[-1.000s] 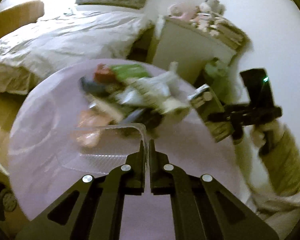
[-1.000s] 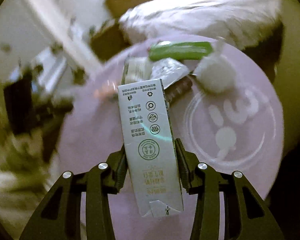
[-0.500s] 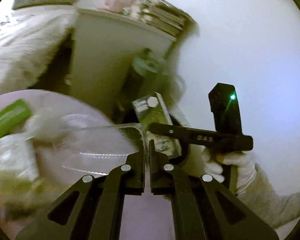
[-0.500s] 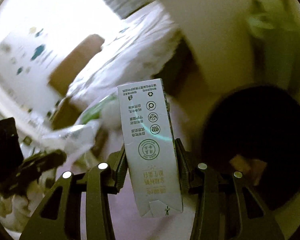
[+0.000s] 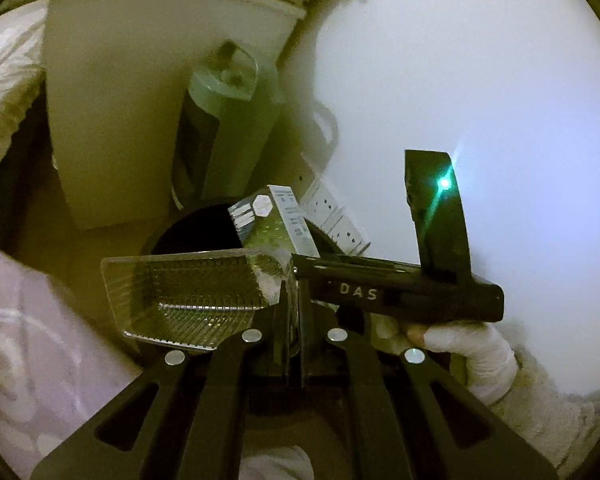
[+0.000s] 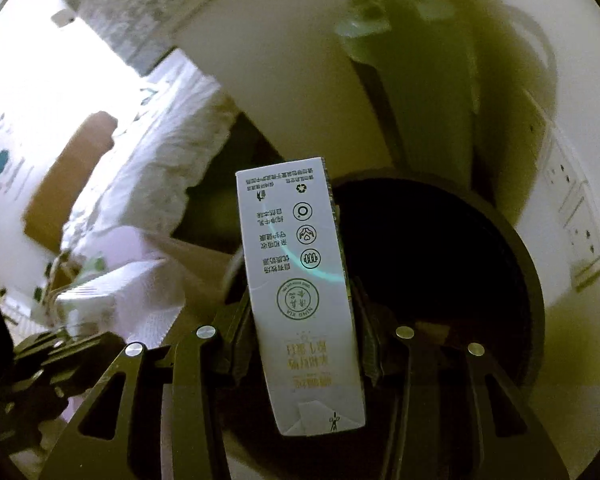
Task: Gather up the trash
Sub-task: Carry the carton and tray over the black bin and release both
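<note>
My left gripper [image 5: 294, 300] is shut on the edge of a clear plastic tray [image 5: 188, 296] and holds it just over the near rim of a black round trash bin [image 5: 198, 232]. My right gripper [image 6: 300, 320] is shut on a white milk carton [image 6: 300, 280] and holds it over the dark mouth of the same bin [image 6: 428, 256]. In the left wrist view the carton [image 5: 276, 224] and the right gripper body [image 5: 400, 292] hang over the bin from the right. The clear tray also shows in the right wrist view [image 6: 116, 296] at the left.
A white bedside cabinet [image 5: 132, 92] and a grey tall appliance [image 5: 224, 120] stand right behind the bin. A white power strip [image 6: 576, 216] leans on the wall to the right. The pink round table [image 5: 40, 352] lies at the left, the bed [image 6: 160, 152] beyond it.
Both grippers have swung right, away from the pink table and its trash pile, to the black bin. Each still holds its item: the clear tray and the milk carton.
</note>
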A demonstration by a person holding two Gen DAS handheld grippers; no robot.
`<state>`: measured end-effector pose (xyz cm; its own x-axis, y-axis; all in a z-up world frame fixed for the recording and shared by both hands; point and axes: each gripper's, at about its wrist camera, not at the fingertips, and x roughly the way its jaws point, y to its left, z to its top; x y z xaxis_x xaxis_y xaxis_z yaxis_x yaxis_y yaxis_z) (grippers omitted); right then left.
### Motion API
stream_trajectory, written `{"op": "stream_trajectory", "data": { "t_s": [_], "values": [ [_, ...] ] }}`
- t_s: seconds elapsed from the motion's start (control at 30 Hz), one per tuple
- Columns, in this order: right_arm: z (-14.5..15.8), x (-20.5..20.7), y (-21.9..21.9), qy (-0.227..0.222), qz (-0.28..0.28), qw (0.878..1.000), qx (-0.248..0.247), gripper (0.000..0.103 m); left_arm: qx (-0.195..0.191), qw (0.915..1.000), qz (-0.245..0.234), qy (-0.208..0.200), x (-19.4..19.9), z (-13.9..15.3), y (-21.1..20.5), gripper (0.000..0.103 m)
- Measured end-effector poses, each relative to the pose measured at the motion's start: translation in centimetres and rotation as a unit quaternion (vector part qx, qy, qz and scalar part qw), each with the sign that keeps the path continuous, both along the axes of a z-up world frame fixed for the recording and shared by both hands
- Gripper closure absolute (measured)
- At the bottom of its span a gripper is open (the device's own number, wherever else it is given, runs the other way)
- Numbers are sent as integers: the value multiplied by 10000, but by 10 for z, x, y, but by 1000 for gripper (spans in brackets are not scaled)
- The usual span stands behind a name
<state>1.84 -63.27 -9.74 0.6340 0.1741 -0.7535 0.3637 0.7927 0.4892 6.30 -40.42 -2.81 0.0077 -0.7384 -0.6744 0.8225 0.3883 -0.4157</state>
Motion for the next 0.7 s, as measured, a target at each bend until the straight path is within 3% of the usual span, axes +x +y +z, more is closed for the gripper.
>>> {"op": "stream_trajectory", "data": {
  "t_s": [0.37, 0.7],
  "values": [
    [-41, -16, -23, 368, -173, 9991, 83, 59, 518, 9979, -387, 106, -1, -28, -36, 99],
    [-48, -26, -25, 513, -114, 9986, -16, 58, 764, 9960, -443, 137, 3, -46, -57, 99]
  ]
}}
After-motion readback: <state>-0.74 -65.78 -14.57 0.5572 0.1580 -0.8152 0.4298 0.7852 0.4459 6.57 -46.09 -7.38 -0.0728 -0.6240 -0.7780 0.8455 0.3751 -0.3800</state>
